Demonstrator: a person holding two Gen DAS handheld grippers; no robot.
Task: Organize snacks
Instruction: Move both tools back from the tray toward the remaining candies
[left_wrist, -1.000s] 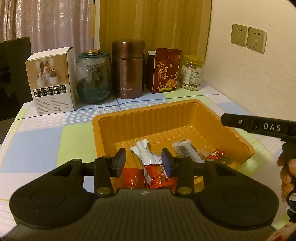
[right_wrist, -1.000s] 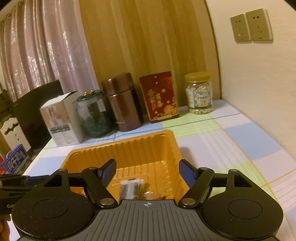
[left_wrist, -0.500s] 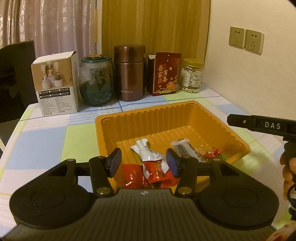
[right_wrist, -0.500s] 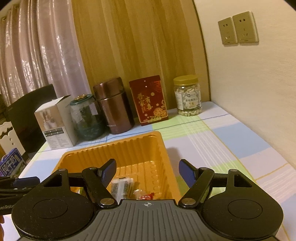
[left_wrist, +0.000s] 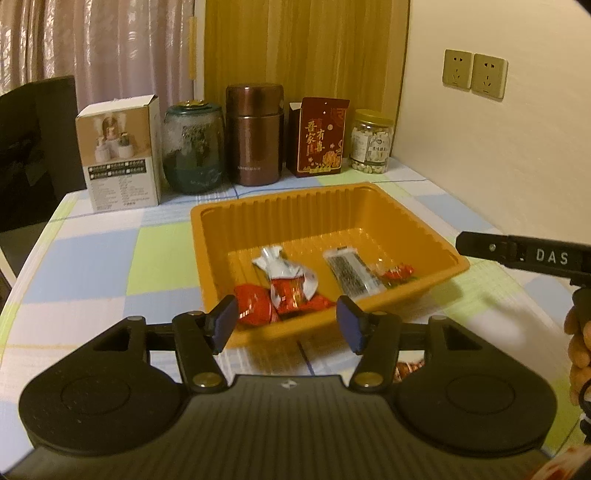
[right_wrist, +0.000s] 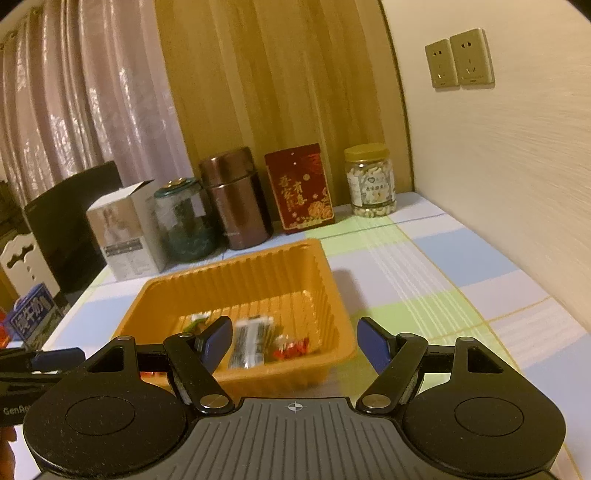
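Ribbed orange plastic tray (left_wrist: 424, 240) holds crinkly foil-wrapped snacks (left_wrist: 288, 280); left gripper (left_wrist: 286, 324) and right gripper (right_wrist: 295, 341) both gape wide, empty, one wrapper blurred.

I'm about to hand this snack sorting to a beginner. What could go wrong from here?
The orange tray is light-looking plastic; a low claw could catch its near rim and shove it. The left claw and right claw sit close together by the tray, so they might bump. The red candies overlap the white-and-red wrapper, inviting a double pick.
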